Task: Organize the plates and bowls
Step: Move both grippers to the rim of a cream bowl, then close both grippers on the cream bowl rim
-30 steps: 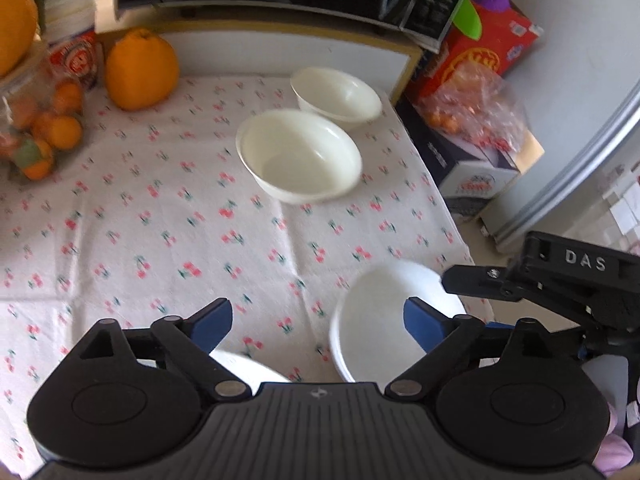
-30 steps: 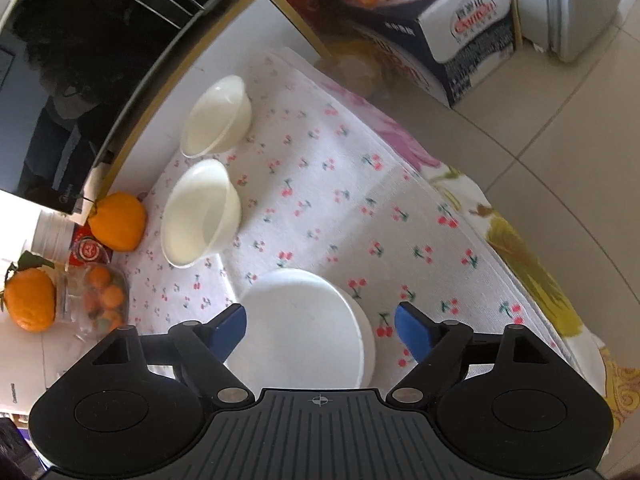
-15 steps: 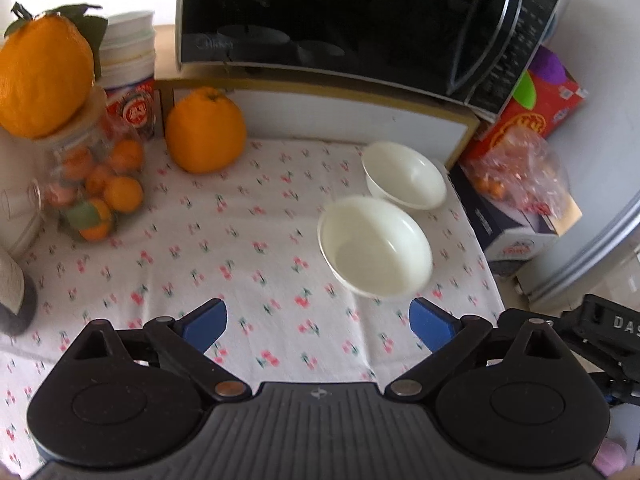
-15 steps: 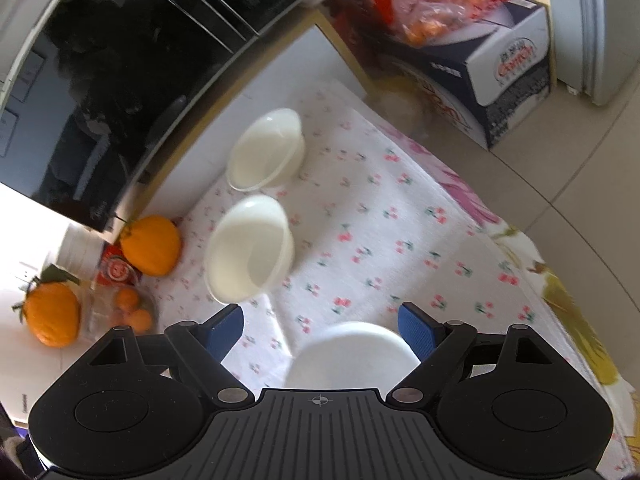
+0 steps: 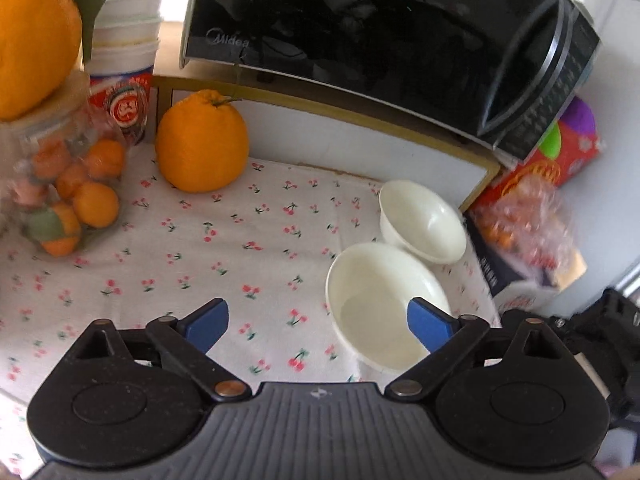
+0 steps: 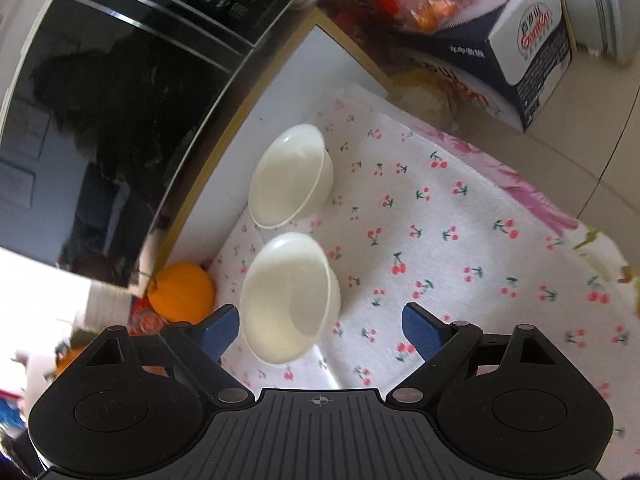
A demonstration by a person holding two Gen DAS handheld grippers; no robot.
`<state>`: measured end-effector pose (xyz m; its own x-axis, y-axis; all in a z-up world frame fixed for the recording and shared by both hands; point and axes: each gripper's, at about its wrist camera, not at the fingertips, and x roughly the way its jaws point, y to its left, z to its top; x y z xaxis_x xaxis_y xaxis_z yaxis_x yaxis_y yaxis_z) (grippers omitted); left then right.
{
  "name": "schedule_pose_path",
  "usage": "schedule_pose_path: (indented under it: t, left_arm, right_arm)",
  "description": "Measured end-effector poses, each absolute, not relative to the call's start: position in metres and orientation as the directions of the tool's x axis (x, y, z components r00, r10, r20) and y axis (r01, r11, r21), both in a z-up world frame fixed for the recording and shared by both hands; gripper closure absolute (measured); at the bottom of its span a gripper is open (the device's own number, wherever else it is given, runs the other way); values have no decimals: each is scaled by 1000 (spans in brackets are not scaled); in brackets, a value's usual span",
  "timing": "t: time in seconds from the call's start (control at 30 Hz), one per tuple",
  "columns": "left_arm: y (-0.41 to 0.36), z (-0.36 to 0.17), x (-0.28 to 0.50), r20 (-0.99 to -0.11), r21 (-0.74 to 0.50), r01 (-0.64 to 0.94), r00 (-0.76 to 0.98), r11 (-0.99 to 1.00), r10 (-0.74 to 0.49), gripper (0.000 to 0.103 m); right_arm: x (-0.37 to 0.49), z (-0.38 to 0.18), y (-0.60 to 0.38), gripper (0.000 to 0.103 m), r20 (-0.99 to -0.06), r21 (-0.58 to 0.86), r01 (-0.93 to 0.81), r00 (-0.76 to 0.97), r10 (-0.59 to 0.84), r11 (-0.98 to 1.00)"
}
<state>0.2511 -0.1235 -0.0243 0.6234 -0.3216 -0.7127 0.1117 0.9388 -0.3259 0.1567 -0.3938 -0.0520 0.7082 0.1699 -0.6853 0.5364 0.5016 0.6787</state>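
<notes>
Going across the left wrist view: far left of the frame has a clear container of small oranges point(image 5: 60, 196), then a big orange point(image 5: 201, 142) sitting on the cherry-print cloth point(image 5: 224, 248) up against the microwave point(image 5: 384, 40) shelf. Lower centre is the left gripper point(image 5: 318, 326), spread wide and holding nothing, hanging over bare cloth. Its right fingertip point(image 5: 428, 330) overlaps the near bowl point(image 5: 384, 304) in the picture; can't tell if it's actually touching. The far bowl point(image 5: 422, 220) sits just behind it, right of centre, near the cloth's right edge.

In the right wrist view the near bowl point(image 6: 288, 300) is lower centre-left, far bowl point(image 6: 290, 176) just above it, rims close but apart. The right gripper point(image 6: 320, 326) is also spread and empty, and the near bowl sits more by its left finger than between the two.

No plates visible in either view right now.

What worries me: both grippers are hanging around the same bowl, so they could bump each other. Also a thin glossy rim is an easy thing to lose from a pinch, and a nudge could shove the near bowl into the far one or toward the table edge on the right.
</notes>
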Motion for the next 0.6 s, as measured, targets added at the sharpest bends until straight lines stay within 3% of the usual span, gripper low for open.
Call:
schedule_pose_path:
  t: [0.37, 0.6]
  left_arm:
    - [-109, -54, 275, -669, -567, -8, 587, 824, -455, 35]
    - [-115, -63, 278, -653, -610, -2, 568, 792, -501, 49]
  right_arm:
    - [177, -78, -396, 13, -663, 715, 551, 730, 167, 430]
    - [183, -88, -390, 18, -681, 698, 571, 717, 152, 433]
